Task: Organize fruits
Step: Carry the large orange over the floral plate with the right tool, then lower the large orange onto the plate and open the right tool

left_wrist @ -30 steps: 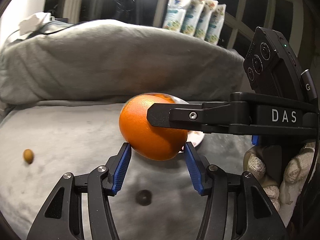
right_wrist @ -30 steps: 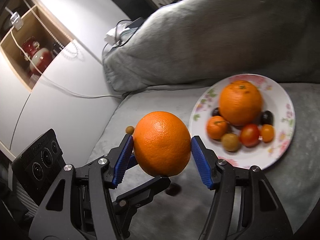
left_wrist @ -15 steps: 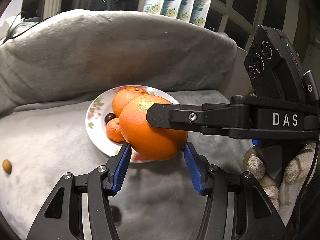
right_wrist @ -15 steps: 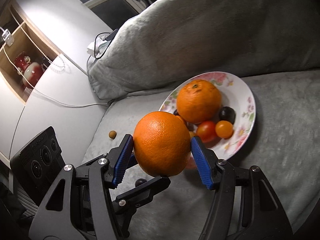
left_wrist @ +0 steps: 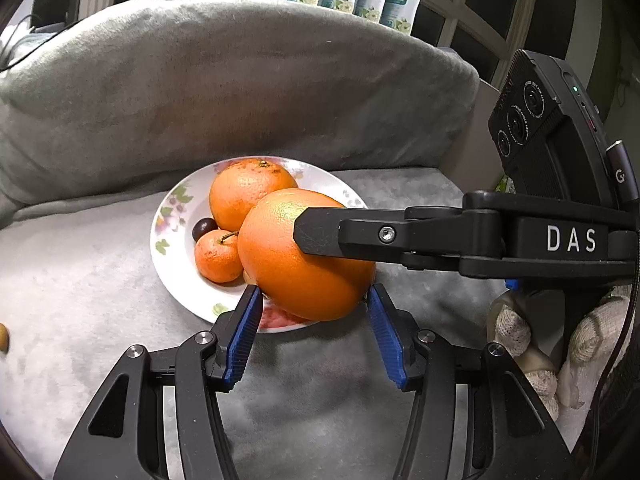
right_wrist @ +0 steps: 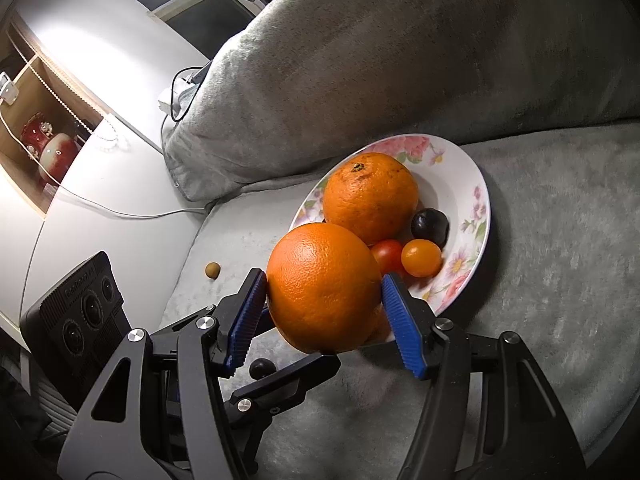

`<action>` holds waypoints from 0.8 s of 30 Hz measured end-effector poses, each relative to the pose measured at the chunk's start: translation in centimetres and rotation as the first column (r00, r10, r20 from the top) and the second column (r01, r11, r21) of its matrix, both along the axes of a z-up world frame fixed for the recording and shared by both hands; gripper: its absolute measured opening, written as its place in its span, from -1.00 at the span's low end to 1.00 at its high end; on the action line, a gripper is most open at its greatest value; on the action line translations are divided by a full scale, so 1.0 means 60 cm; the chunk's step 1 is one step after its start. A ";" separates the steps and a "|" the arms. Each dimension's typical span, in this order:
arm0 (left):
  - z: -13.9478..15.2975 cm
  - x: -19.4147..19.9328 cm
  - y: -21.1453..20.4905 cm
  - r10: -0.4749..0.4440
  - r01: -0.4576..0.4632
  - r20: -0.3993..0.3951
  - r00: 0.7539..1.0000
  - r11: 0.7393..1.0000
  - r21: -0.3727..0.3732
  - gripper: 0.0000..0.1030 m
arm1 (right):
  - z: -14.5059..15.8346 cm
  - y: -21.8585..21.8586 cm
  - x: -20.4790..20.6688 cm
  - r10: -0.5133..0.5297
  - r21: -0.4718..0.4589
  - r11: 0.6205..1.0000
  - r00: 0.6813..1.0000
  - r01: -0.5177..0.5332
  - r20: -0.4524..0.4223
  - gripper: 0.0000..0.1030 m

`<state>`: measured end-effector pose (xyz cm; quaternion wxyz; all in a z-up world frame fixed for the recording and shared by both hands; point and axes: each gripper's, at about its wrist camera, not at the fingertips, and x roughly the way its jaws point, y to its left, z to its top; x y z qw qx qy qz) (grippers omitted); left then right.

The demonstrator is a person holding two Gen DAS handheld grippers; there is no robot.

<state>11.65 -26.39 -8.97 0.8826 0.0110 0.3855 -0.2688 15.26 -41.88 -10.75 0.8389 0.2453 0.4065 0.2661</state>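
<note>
My right gripper (right_wrist: pixel 324 294) is shut on a large orange (right_wrist: pixel 322 288) and holds it just above the near rim of a floral plate (right_wrist: pixel 476 200). The same orange (left_wrist: pixel 304 256) shows in the left wrist view with the right gripper's finger (left_wrist: pixel 340 232) across it. My left gripper (left_wrist: pixel 312 312) is open, its blue pads (left_wrist: pixel 244 328) on either side below the orange, not touching it. The plate (left_wrist: pixel 168 216) holds another large orange (right_wrist: pixel 370 196), a small mandarin (left_wrist: pixel 218 256), a dark plum (right_wrist: pixel 430 222), a red tomato (right_wrist: pixel 386 254) and an orange tomato (right_wrist: pixel 421 257).
A small brown fruit (right_wrist: pixel 212 270) and a dark round fruit (right_wrist: pixel 262 368) lie loose on the grey blanket (right_wrist: pixel 540 300) left of the plate. A grey cushion (left_wrist: pixel 240 92) rises behind the plate. A white cabinet (right_wrist: pixel 100 160) with cables stands at the left.
Both grippers have moved together towards the plate with the orange; the plate now lies close under and behind the orange. The loose brown fruit has slid towards the left edge.
</note>
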 end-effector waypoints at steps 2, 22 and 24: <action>0.001 0.001 -0.001 -0.001 0.001 0.001 1.000 1.000 0.000 0.04 | 0.001 0.002 0.000 -0.001 0.001 1.000 1.000 0.001 0.000 0.22; 0.010 -0.009 -0.006 -0.020 0.020 0.016 1.000 1.000 0.020 0.16 | 0.022 -0.005 0.002 -0.042 -0.024 0.999 0.998 0.043 0.043 0.30; 0.015 -0.014 -0.005 -0.026 0.025 0.026 0.999 1.000 0.019 0.37 | 0.025 -0.008 -0.001 -0.056 -0.030 0.998 0.997 0.057 0.049 0.43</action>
